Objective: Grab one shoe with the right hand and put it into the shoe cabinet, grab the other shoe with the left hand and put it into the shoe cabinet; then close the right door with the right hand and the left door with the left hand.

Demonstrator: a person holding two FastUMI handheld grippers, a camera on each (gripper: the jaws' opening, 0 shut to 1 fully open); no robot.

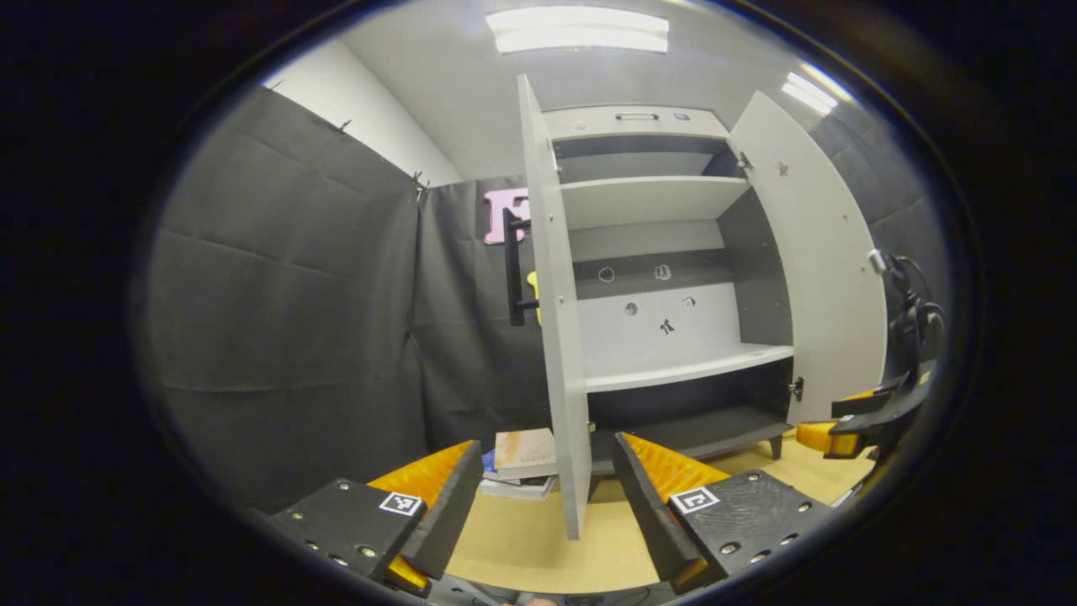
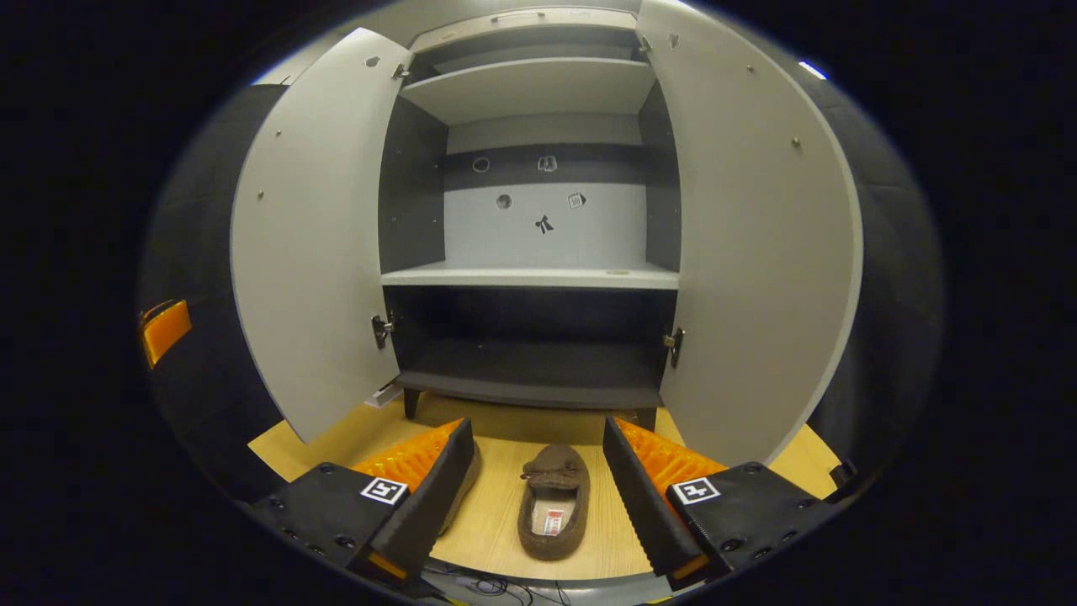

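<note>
Two doors stand wide open on the cabinet point(image 2: 538, 252) ahead of me. From the right gripper view I look straight into it: the left door point(image 2: 315, 244) swings out on one side, the right door point(image 2: 757, 252) on the other, and the shelves between them hold no shoes. My right gripper point(image 2: 534, 471) hangs low over the wooden floor point(image 2: 496, 539) with its fingers spread apart and nothing between them but air. One brown shoe point(image 2: 553, 502) lies on the floor in that gap, toe toward the cabinet, touching neither finger. A second shoe point(image 2: 468, 480) peeks out from behind the left finger; most of it is hidden.

From the left gripper view I see the cabinet point(image 1: 665, 278) from off to one side, with the left door point(image 1: 551, 320) edge-on just ahead. My left gripper point(image 1: 547, 471) is spread open too and holds nothing. A stack of books point(image 1: 522, 463) sits on the floor point(image 1: 538, 539) beyond its fingers, near the door's lower edge. The right gripper point(image 1: 867, 421) shows at the far right, low beside the right door point(image 1: 816, 261).
</note>
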